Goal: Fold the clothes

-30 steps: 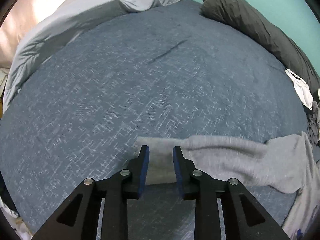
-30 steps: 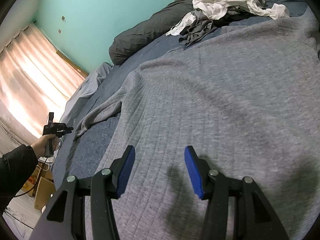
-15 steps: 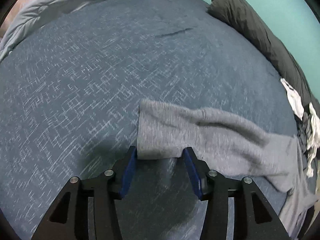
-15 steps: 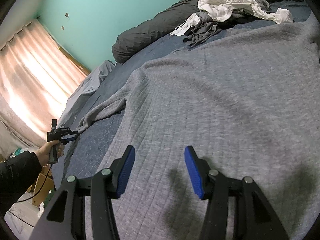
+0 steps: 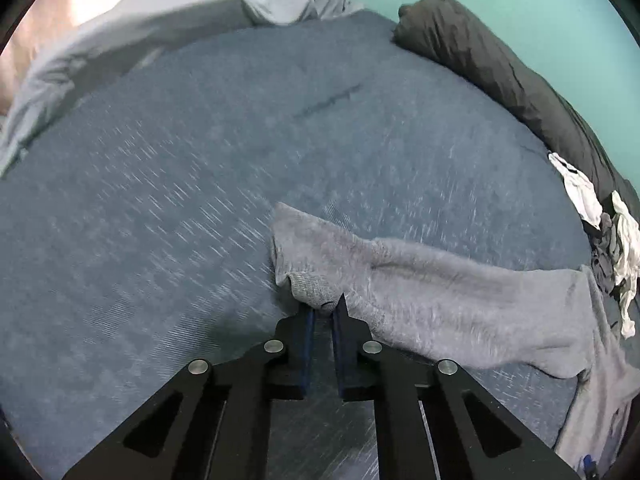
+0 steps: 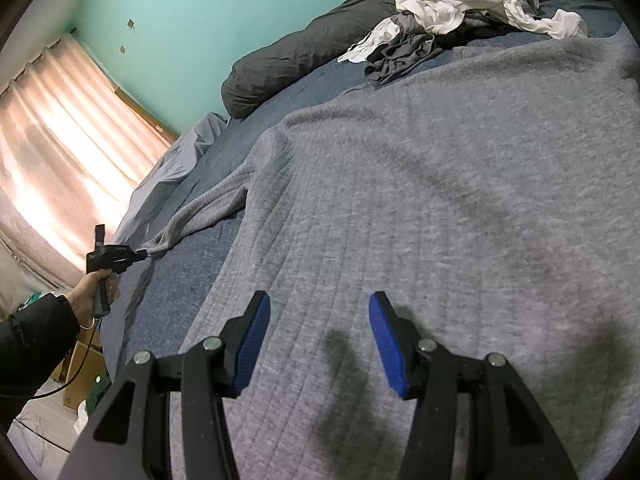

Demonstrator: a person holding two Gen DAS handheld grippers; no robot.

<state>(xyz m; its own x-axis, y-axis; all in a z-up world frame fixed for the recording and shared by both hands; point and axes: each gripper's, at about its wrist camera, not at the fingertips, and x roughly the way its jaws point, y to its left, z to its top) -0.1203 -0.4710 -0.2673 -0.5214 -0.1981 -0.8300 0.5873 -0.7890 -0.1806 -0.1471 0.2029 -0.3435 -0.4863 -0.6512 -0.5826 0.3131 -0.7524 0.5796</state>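
From the left wrist, the left gripper [image 5: 323, 309] is closing its jaws on the cuff of the grey sweater's sleeve [image 5: 420, 288], the knit bunched between the blue pads; the sleeve trails right across the blue bedspread [image 5: 180, 208]. From the right wrist, the right gripper [image 6: 318, 330] hovers with jaws parted and empty over the grey sweater [image 6: 440, 200], spread flat on the bed; a pile of clothes [image 6: 452, 4] lies near the dark pillow [image 6: 288, 64].

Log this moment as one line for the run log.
left gripper: closing on sweater cuff | right gripper: open above sweater body | stage: sleeve fold starting
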